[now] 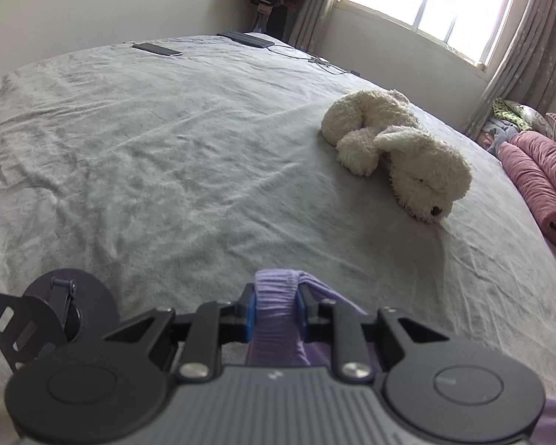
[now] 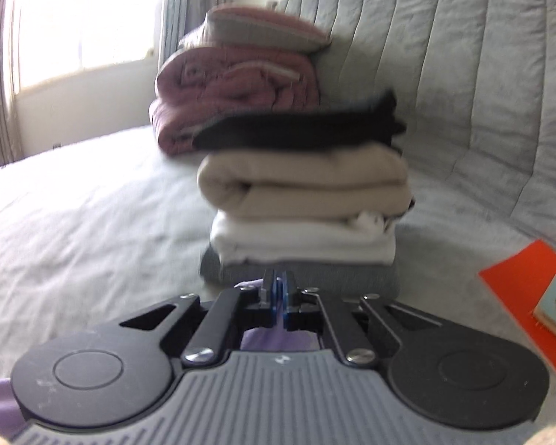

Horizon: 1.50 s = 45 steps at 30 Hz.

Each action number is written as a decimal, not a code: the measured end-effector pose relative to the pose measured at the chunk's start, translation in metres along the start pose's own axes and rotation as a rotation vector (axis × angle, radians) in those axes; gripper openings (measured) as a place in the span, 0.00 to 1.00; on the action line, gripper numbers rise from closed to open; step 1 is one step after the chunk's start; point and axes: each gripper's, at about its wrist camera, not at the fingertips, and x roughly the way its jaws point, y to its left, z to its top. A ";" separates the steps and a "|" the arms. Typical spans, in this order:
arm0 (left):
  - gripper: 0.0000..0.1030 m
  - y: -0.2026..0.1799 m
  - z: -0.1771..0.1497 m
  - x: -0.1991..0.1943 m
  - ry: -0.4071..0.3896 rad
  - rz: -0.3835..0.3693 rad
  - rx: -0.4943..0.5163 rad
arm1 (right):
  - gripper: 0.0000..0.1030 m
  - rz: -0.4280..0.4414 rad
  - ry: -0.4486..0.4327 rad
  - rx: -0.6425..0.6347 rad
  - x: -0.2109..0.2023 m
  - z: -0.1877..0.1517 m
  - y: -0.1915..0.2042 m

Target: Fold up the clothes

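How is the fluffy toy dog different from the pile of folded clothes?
The toy dog is one shaggy cream thing; the pile of folded clothes has smooth layers in black, beige, white and grey. The toy dog lies flopped on its side in the open, while the pile stands in a neat stack beside the grey headboard. Both rest on the grey bed.

Your left gripper [image 1: 277, 309], ribbed grey plastic housing, two round black discs, black linkage arms with silver screws, blue pads on black fingers [image 1: 249, 315], your right gripper [image 2: 278, 298] built alike, small white logo.
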 end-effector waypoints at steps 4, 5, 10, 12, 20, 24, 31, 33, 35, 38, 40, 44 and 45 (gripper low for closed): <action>0.21 -0.005 0.007 0.001 -0.018 -0.019 0.005 | 0.02 -0.003 -0.064 0.021 -0.008 0.012 0.005; 0.21 -0.006 0.010 0.002 -0.023 -0.022 0.005 | 0.02 -0.007 -0.073 0.022 -0.009 0.014 0.005; 0.21 -0.011 0.026 0.009 -0.052 -0.017 0.028 | 0.00 -0.053 -0.088 0.041 -0.005 0.017 0.006; 0.21 -0.013 0.031 0.011 -0.066 -0.005 0.043 | 0.00 -0.073 -0.110 0.062 -0.008 0.022 0.002; 0.21 -0.014 0.020 0.039 0.051 0.035 0.114 | 0.00 0.046 0.120 0.024 0.026 0.004 0.019; 0.21 -0.003 0.019 0.044 0.072 0.056 0.083 | 0.14 0.082 0.201 0.002 0.041 -0.008 0.027; 0.21 -0.005 0.020 0.039 0.041 0.060 0.101 | 0.60 0.153 0.204 0.019 0.047 -0.013 0.019; 0.21 -0.004 0.019 0.039 0.041 0.065 0.104 | 0.60 0.163 0.204 -0.027 0.050 -0.015 0.021; 0.21 -0.004 0.018 0.040 0.042 0.071 0.106 | 0.60 0.180 0.221 -0.076 0.055 -0.019 0.026; 0.21 -0.006 0.016 0.040 0.044 0.079 0.120 | 0.55 0.176 0.274 -0.174 0.062 -0.030 0.036; 0.21 -0.007 0.015 0.040 0.041 0.083 0.125 | 0.37 0.190 0.274 -0.196 0.062 -0.036 0.038; 0.21 -0.006 0.015 0.040 0.021 0.081 0.115 | 0.03 0.175 0.259 -0.175 0.061 -0.034 0.036; 0.21 -0.004 0.015 0.039 0.009 0.080 0.101 | 0.03 0.164 0.246 -0.174 0.061 -0.033 0.036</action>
